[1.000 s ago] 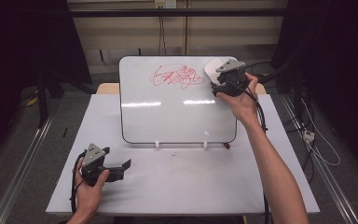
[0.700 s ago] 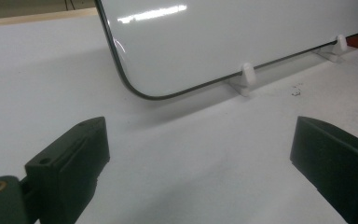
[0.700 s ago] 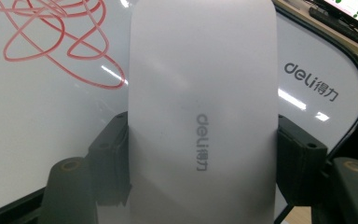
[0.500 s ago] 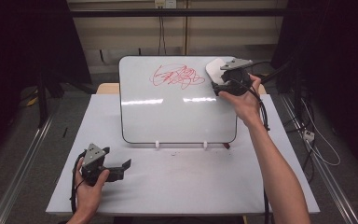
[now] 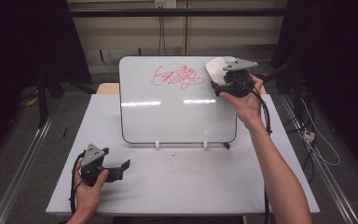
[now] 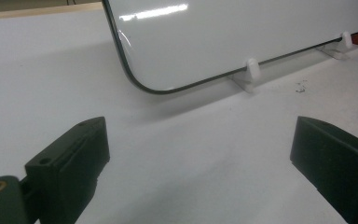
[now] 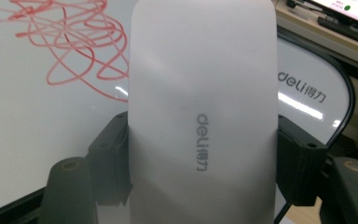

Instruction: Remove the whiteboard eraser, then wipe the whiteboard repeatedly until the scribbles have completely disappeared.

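One eraser (image 7: 203,116), clamped in the right gripper (image 5: 228,79), sits just right of the red scribble (image 5: 177,76); the left gripper (image 5: 116,169) gapes idle.

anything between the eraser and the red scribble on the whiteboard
Nothing visible. The right gripper is shut on the eraser, just right of the red scribble, with only bare whiteboard between them.

White surface (image 5: 177,186), faint smudges near its middle. Small red piece (image 5: 227,146) by the front right corner of the stand. Cables (image 5: 161,28) hang down the back wall.
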`<state>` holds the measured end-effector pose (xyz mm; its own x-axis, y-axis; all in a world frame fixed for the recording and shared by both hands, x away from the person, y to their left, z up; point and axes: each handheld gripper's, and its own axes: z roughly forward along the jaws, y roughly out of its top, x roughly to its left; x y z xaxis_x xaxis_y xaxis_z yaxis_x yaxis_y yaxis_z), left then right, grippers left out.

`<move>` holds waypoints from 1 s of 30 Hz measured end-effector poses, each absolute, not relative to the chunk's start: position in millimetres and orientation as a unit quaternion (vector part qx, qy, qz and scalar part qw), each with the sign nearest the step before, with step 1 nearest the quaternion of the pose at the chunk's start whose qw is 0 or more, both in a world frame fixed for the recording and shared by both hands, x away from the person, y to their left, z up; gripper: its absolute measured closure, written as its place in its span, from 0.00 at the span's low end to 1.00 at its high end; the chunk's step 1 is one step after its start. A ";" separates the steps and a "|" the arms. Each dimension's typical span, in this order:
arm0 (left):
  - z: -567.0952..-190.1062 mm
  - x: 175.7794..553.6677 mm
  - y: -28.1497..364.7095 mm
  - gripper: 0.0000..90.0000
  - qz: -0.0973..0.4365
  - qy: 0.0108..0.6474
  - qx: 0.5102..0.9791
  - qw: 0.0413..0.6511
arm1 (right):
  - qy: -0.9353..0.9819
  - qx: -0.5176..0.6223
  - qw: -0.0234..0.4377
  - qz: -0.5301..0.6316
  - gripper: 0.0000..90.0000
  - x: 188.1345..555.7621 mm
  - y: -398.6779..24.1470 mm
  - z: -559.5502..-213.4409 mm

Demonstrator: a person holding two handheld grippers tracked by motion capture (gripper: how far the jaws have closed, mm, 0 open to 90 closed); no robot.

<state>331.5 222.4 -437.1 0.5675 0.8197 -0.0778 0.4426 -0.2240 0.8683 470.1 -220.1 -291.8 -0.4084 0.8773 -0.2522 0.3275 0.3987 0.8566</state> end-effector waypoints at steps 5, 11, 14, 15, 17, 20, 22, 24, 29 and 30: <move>-436.2 330.3 223.1 0.05 0.206 0.417 0.754 0.464 | 0.751 0.390 0.374 0.379 0.35 462.6 -212.5 -288.7; -435.9 331.9 223.1 0.05 0.206 0.417 0.754 0.464 | 0.748 0.376 0.382 0.391 0.35 450.4 -199.9 -294.5; -435.6 331.2 222.5 0.05 0.207 0.414 0.754 0.465 | 0.751 0.373 0.381 0.391 0.35 449.9 -195.4 -297.1; -435.3 330.7 222.5 0.05 0.207 0.415 0.754 0.466 | 0.750 0.372 0.380 0.392 0.35 449.9 -194.0 -297.4; -434.8 330.2 223.0 0.05 0.209 0.416 0.753 0.464 | 0.750 0.369 0.381 0.394 0.35 449.3 -191.7 -297.6; -434.9 330.0 223.4 0.05 0.210 0.419 0.752 0.464 | 0.752 0.366 0.381 0.395 0.35 447.9 -189.0 -297.6; -435.1 330.1 223.3 0.05 0.209 0.418 0.753 0.463 | 0.751 0.364 0.381 0.398 0.35 447.1 -188.6 -297.2; -434.9 329.8 222.8 0.05 0.209 0.418 0.754 0.462 | 0.750 0.364 0.382 0.400 0.35 446.6 -187.8 -296.8; -436.1 330.8 223.5 0.05 0.209 0.417 0.754 0.462 | 0.748 0.362 0.381 0.405 0.35 448.6 -184.7 -297.4; -436.5 330.8 224.1 0.05 0.209 0.419 0.754 0.460 | 0.748 0.362 0.380 0.407 0.35 449.2 -183.9 -297.8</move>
<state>330.8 224.1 -436.5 0.5620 0.8242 -0.0701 0.4394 -0.2256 0.8695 449.2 -183.9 -297.8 -0.4487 0.8508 -0.2735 0.2327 0.4067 0.8834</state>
